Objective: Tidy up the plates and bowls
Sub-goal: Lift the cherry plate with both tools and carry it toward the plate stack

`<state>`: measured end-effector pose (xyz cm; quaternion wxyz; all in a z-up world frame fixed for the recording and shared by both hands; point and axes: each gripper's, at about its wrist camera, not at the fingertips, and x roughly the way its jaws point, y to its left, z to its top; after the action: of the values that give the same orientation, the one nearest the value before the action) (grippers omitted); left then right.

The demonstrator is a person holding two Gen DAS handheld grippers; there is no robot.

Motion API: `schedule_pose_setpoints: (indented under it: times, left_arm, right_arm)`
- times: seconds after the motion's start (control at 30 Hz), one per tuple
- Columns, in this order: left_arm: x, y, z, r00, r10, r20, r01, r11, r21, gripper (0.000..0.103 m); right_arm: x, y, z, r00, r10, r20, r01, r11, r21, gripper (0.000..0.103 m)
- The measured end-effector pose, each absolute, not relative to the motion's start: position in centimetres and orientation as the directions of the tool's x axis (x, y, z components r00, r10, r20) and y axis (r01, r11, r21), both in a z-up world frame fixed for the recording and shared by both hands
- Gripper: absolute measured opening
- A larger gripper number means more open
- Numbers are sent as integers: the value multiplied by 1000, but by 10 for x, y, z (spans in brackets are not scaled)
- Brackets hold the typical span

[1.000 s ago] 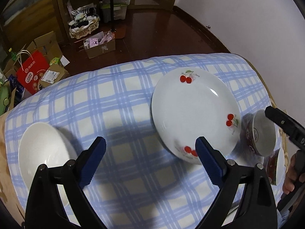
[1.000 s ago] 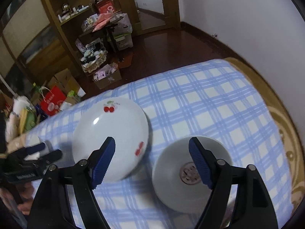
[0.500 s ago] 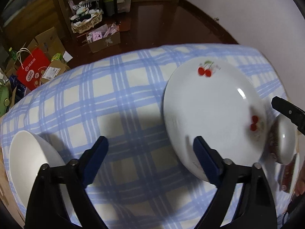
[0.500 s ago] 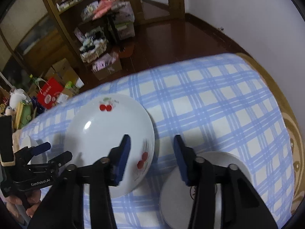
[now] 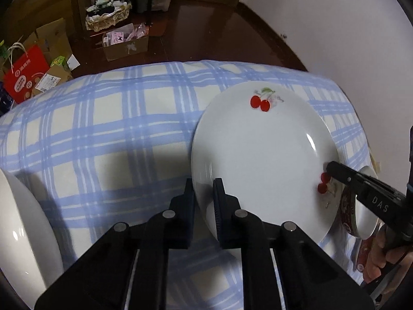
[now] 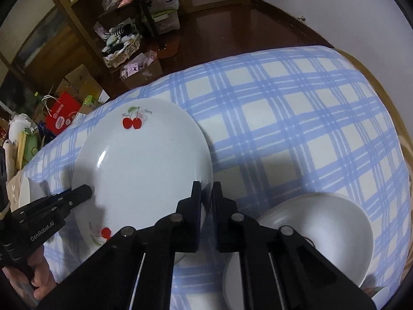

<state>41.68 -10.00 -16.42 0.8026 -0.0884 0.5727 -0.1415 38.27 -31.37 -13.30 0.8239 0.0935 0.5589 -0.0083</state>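
A white plate with red cherries point(image 5: 258, 155) point(image 6: 144, 160) lies on the blue-check tablecloth point(image 5: 116, 129) point(image 6: 284, 116). My left gripper point(image 5: 205, 183) point(image 6: 86, 190) has the plate's left rim between its jaws, which are closing, and the pads touch it. Opposite it, my right gripper point(image 6: 206, 186) point(image 5: 333, 169) is shut on the right rim. A plain white bowl point(image 5: 23, 227) sits at the table's left edge. To the plate's right stands a bowl with a red patterned outside point(image 5: 366, 222) point(image 6: 322, 222).
The table's far edge drops to a dark wooden floor with cardboard boxes and a red bag point(image 5: 23, 77) point(image 6: 62, 116). A white wall runs along the right. A hand point(image 5: 379, 258) holds the right gripper's handle.
Both grippers have sunk toward the cherry plate. Their jaws, wide apart a second ago, have come together on opposite rims of it.
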Motion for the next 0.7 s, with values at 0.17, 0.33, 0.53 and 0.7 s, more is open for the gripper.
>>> schedule_pose_setpoints:
  times: [0.17,0.33,0.53,0.7]
  left_arm:
    - [410,-90,-164,311,-349,-884,90,937,-338,11]
    - [393,-96,-159,339,-292,-894,110,956,-271,13]
    - [375,-86,-150,347,-294,-890,105,956,-275,13]
    - [355,-76,-146,325,-317,-891,106,949,-299,12]
  right_arm:
    - [374,-308,-128,378,91,-921,98,986,137,9]
    - [362,-306,-127,381,88,-920,118,983,142,9]
    - [341,-304,-116,406,122,-906,128,974,188,8]
    - [312,-296,-108,414,115,-903,102,980,171,8]
